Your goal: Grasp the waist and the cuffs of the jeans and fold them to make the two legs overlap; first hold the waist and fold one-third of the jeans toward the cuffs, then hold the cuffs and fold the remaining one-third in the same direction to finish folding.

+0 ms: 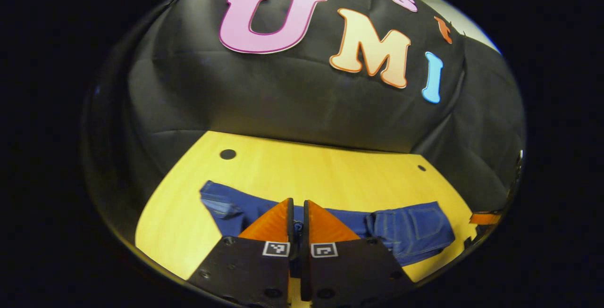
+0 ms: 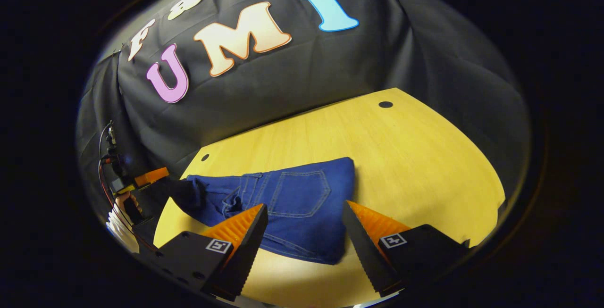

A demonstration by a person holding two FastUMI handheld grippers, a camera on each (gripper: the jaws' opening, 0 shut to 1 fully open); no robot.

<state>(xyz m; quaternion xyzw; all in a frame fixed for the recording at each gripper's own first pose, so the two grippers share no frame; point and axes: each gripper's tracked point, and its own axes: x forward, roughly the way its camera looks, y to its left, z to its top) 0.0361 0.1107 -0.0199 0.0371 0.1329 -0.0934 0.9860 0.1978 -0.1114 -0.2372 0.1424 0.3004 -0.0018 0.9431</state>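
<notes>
Hiding perhaps denim, left claw (image 1: 298,218)

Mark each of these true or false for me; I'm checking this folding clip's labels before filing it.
1. The left gripper is shut on denim of the jeans. True: its orange fingers stand nearly together with blue fabric between them.
2. The right gripper is clamped on the waist. False: its fingers stand wide apart, holding nothing.
3. The jeans lie on a yellow wooden table. True.
4. The jeans hang fully off the table's edge. False: they rest flat on the tabletop.
5. A back pocket of the jeans faces up. True: its stitched outline shows in the right gripper view.
</notes>
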